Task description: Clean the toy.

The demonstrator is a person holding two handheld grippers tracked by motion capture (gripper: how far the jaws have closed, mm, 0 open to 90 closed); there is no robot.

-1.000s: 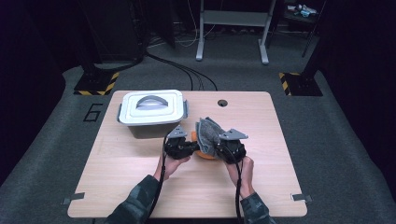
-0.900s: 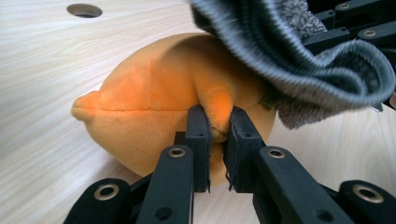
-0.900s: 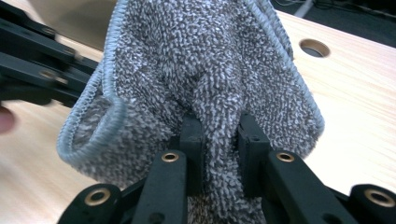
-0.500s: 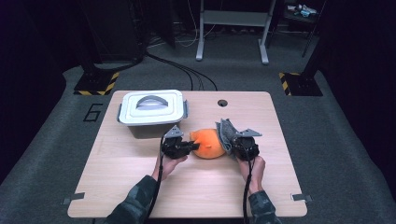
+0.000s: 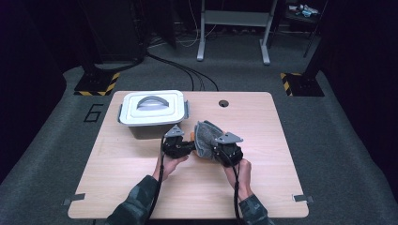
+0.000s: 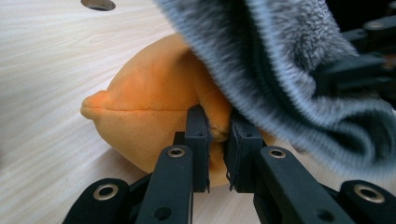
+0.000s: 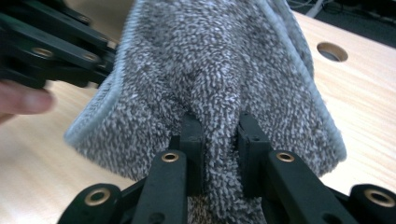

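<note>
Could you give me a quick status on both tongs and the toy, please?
Left tongs shut on orange toy. Right tongs shut on grey cloth, draped over toy. Lidded box behind, apart; nothing in the way.

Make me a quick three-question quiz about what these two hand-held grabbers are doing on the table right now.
1. What does the left gripper pinch?
2. True or false: the right gripper is shut on the grey towel.
3. The lid on the white box is: A) on, B) off, C) held by a gripper.

Key:
1. The orange plush toy, at a fold of its fabric.
2. True; towel cloth is bunched between its jaws.
3. A.
</note>
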